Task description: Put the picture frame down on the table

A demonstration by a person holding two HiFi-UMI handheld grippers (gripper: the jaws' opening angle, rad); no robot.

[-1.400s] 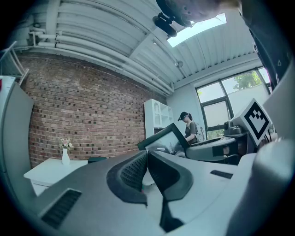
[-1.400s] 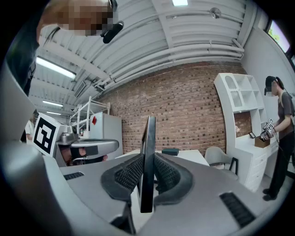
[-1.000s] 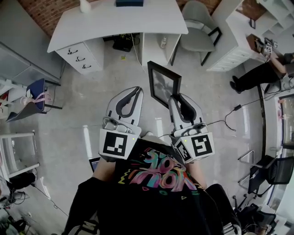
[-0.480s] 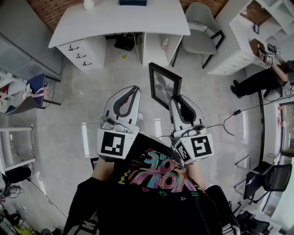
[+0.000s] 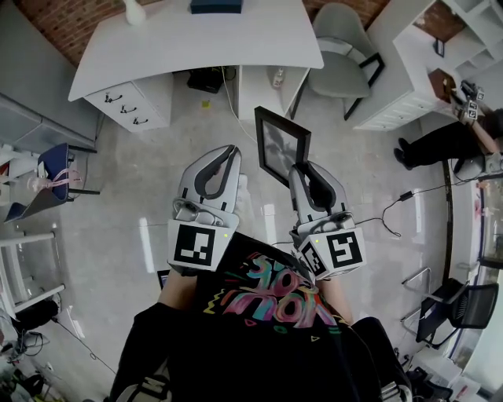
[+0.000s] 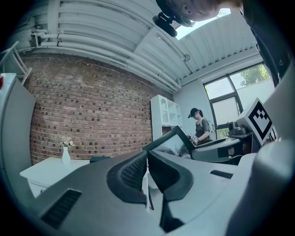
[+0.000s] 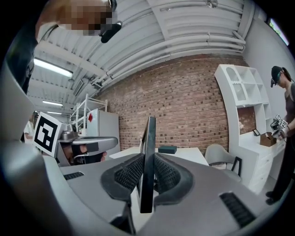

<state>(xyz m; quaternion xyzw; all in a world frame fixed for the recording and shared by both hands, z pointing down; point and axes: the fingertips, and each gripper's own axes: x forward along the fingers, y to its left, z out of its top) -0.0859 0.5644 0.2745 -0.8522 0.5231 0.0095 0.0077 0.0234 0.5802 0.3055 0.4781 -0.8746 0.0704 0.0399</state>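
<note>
A black picture frame (image 5: 280,144) stands upright in the air in front of me, held by its near edge. My right gripper (image 5: 302,172) is shut on that edge; in the right gripper view the frame (image 7: 147,152) shows edge-on between the ribbed pads (image 7: 127,174). My left gripper (image 5: 234,154) is beside it to the left, shut with nothing in it, and in the left gripper view the frame (image 6: 171,140) shows to the right of its jaws. The white table (image 5: 259,38) lies ahead, beyond the frame.
A dark blue box (image 5: 214,6) and a small white vase (image 5: 134,12) rest on the table. A drawer unit (image 5: 130,106) stands under its left side. A grey chair (image 5: 339,59) is to the right. A person (image 5: 444,133) stands at white shelves far right.
The view has crept forward a little toward the table; the table's left end sits lower and further left. Both grippers and the frame keep their pose.
</note>
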